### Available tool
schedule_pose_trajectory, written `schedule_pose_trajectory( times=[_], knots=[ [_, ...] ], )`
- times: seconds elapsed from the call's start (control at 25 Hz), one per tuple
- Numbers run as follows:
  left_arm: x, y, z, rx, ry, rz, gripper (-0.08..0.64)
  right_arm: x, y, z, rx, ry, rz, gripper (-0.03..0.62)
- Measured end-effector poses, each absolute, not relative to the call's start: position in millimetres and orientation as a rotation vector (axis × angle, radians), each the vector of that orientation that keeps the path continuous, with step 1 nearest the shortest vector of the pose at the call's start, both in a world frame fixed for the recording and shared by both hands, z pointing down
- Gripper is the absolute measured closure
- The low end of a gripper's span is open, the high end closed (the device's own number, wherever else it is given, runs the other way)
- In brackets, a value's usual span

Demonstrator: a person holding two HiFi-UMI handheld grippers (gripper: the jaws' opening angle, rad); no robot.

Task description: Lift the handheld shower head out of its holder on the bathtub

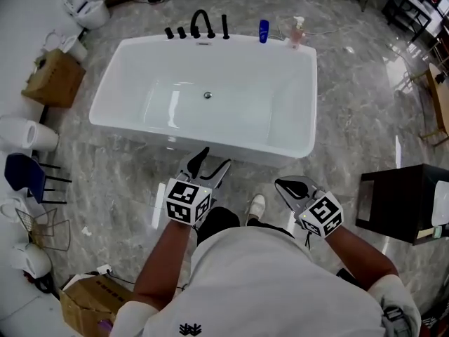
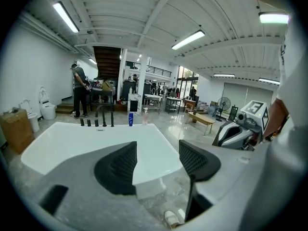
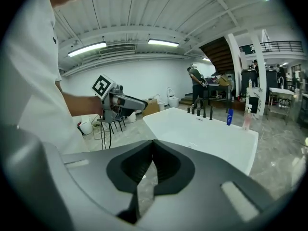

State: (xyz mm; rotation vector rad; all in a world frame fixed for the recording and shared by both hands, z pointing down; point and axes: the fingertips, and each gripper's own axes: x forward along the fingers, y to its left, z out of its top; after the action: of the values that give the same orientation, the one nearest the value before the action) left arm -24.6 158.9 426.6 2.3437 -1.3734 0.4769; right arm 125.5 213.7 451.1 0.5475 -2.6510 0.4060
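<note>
Shower head (image 1: pixel 224 27) is standing upright in its holder on the tub's (image 1: pixel 252 153) far rim, just right of the faucet (image 1: pixel 202 21), long axis vertical. Both grippers are hanging off the near rim, well apart from it. Left gripper (image 1: pixel 212 161), jaws apart, looks nearer. Right gripper's (image 1: pixel 284 185) jaws are pressed together, empty.

White bathtub (image 1: pixel 280 128); black faucet (image 1: pixel 201 22); blue bottle (image 1: pixel 264 31).
</note>
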Motion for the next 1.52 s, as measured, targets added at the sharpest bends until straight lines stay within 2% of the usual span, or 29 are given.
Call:
schedule_pose_trajectory(
  times=[0.56,0.8,1.08,1.52],
  knots=[
    [-68,-54,467,2.417,-1.220,0.554,0.282,120,86,454,0.961,-2.565,0.491,0.580],
    [-102,-168,485,2.452,-1.188,0.558,0.282,92,35,465,1.123,-2.464,0.581,0.580],
    [-136,-295,518,2.471,-1.180,0.612,0.290,60,3,479,1.234,-2.350,0.703,0.580],
    [-165,-480,597,2.433,-1.248,0.719,0.293,51,-28,513,1.363,-2.156,0.863,0.580]
  ],
)
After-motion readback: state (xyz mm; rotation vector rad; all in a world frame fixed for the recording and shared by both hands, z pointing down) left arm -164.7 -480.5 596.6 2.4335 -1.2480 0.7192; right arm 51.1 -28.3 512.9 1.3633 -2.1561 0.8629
